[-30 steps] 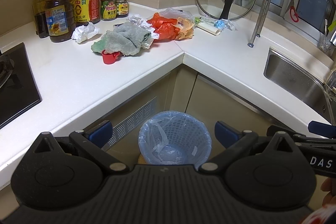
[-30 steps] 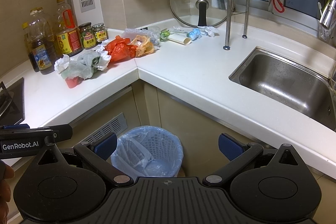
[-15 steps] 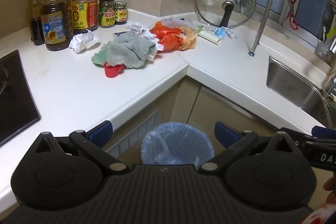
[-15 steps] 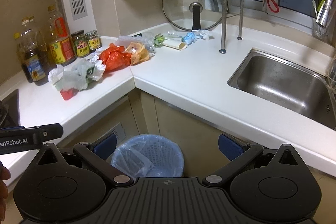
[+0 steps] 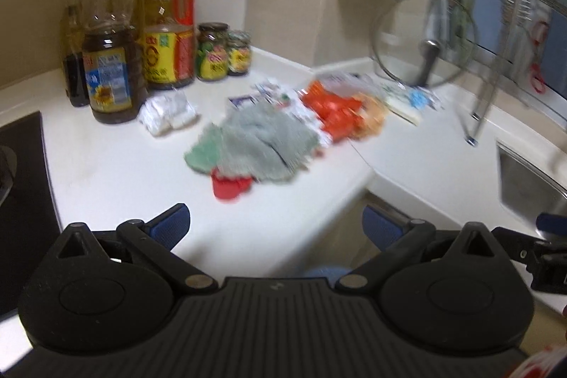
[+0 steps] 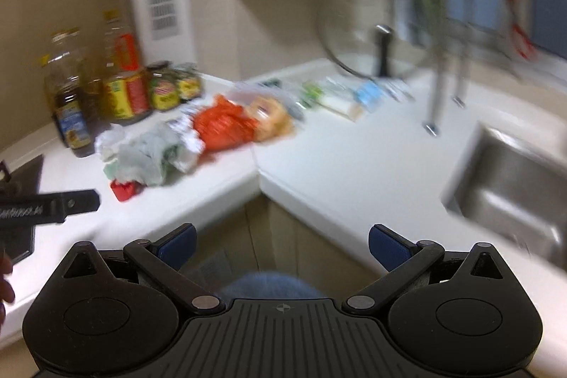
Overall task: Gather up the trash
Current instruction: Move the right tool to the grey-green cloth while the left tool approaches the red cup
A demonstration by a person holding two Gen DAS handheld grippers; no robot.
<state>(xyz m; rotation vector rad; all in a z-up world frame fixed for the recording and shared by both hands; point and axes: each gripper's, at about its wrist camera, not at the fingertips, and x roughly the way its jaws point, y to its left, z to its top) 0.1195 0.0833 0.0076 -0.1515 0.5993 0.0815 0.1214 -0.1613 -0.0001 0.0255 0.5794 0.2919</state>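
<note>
A home kitchen. A white L-shaped desk (image 5: 117, 165) carries oil bottles (image 5: 111, 59) and sauce jars (image 5: 212, 54) at ten o'clock and a steel sink (image 6: 510, 190) at three o'clock. A glass pot lid (image 5: 423, 39) leans on the tiled wall at one o'clock, and a black hob (image 5: 21, 186) lies at nine o'clock.

Both claws nearer the counter (image 5: 106, 165)
</note>
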